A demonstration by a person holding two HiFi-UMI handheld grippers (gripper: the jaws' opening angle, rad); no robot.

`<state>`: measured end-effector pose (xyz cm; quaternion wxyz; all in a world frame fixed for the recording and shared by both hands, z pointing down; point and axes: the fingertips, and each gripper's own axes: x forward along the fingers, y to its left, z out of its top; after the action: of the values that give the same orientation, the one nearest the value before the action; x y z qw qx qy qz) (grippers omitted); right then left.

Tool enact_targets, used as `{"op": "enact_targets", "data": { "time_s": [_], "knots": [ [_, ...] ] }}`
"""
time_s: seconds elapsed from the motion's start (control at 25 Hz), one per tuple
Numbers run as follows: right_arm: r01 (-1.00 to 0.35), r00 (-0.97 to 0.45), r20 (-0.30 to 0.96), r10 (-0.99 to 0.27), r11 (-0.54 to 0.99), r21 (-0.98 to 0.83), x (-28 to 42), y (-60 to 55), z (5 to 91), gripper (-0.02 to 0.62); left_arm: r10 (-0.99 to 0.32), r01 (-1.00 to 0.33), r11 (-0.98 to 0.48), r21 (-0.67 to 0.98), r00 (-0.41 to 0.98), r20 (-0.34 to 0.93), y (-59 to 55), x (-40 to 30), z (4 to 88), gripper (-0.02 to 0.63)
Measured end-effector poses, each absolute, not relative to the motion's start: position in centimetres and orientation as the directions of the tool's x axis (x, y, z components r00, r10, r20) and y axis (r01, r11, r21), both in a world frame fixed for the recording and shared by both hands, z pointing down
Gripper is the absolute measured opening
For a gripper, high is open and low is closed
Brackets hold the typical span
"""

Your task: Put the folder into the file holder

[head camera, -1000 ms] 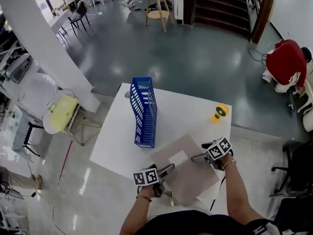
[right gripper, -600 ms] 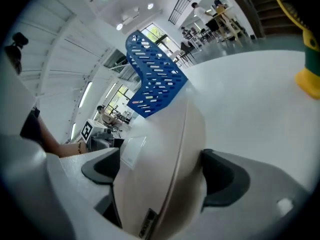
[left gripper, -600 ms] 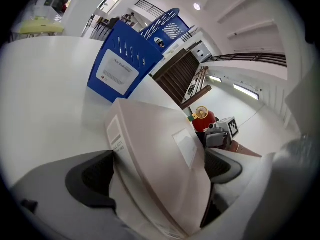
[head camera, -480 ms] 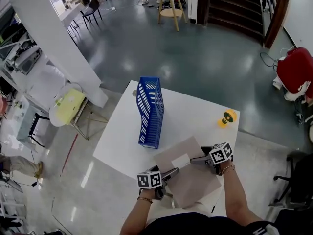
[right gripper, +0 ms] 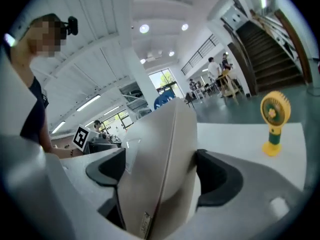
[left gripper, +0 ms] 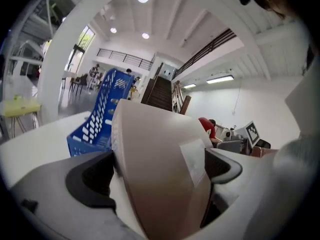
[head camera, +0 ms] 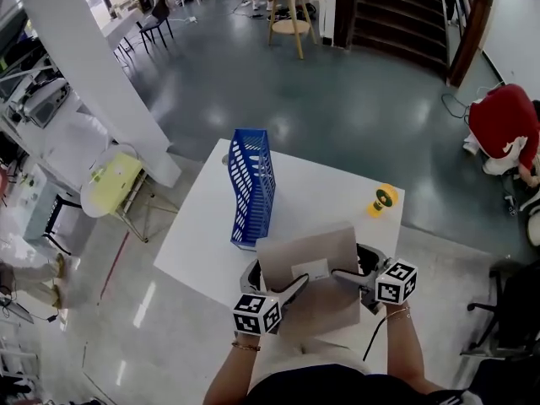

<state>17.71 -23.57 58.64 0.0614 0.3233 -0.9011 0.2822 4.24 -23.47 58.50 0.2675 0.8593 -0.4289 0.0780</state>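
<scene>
I hold a tan folder (head camera: 297, 251) with a white label, raised off the white table (head camera: 202, 226) and tilted up at the near edge. My left gripper (head camera: 274, 282) is shut on its near left side, the folder (left gripper: 160, 169) filling the jaws. My right gripper (head camera: 348, 267) is shut on its right side; its jaws have just been closing, with the folder (right gripper: 160, 159) between them. The blue slotted file holder (head camera: 251, 188) stands upright on the table just beyond the folder's far left corner, and it shows as the file holder (left gripper: 102, 116) past the folder.
A small yellow fan (head camera: 384, 199) stands at the table's far right; the same fan (right gripper: 274, 121) shows right of the jaws. A white pillar (head camera: 93, 83) and a pale yellow-green chair (head camera: 114, 180) stand left of the table. Glossy floor lies beyond the far edge.
The folder lay flat on the table with both grippers at its sides; now both grippers have risen and the folder is lifted and tilted up toward me.
</scene>
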Motion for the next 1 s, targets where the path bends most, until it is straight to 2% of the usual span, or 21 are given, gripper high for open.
{"op": "enact_targets", "data": {
  "time_s": [0.2, 0.52, 0.68, 0.84, 1.0],
  "knots": [
    [-0.67, -0.73, 0.148, -0.667, 0.656, -0.346, 18.4, -21.9, 52.8, 0.406, -0.747, -0.778, -0.58, 0.243, 0.627, 0.222, -22.4, 5.2, 53.2, 0.558],
    [-0.691, -0.721, 0.036, -0.692, 0.715, -0.104, 17.4, -18.3, 48.3, 0.387, -0.759, -0.75, -0.636, 0.181, 0.651, 0.032, -18.8, 4.2, 48.7, 0.558],
    [-0.669, -0.741, 0.041, -0.67, 0.742, 0.031, 17.2, -17.4, 47.9, 0.387, -0.741, -0.737, -0.665, 0.119, 0.672, 0.02, -17.0, 4.0, 47.8, 0.558],
    [-0.666, -0.744, 0.046, -0.666, 0.746, 0.028, 17.7, -17.1, 48.8, 0.387, -0.716, -0.716, -0.697, 0.049, 0.698, 0.008, -15.8, 4.3, 48.4, 0.558],
    [-0.659, -0.752, 0.04, -0.658, 0.752, -0.008, 17.5, -17.1, 48.8, 0.387, -0.668, -0.669, -0.743, 0.0, 0.742, 0.065, -15.6, 3.5, 49.7, 0.558]
  ]
}}
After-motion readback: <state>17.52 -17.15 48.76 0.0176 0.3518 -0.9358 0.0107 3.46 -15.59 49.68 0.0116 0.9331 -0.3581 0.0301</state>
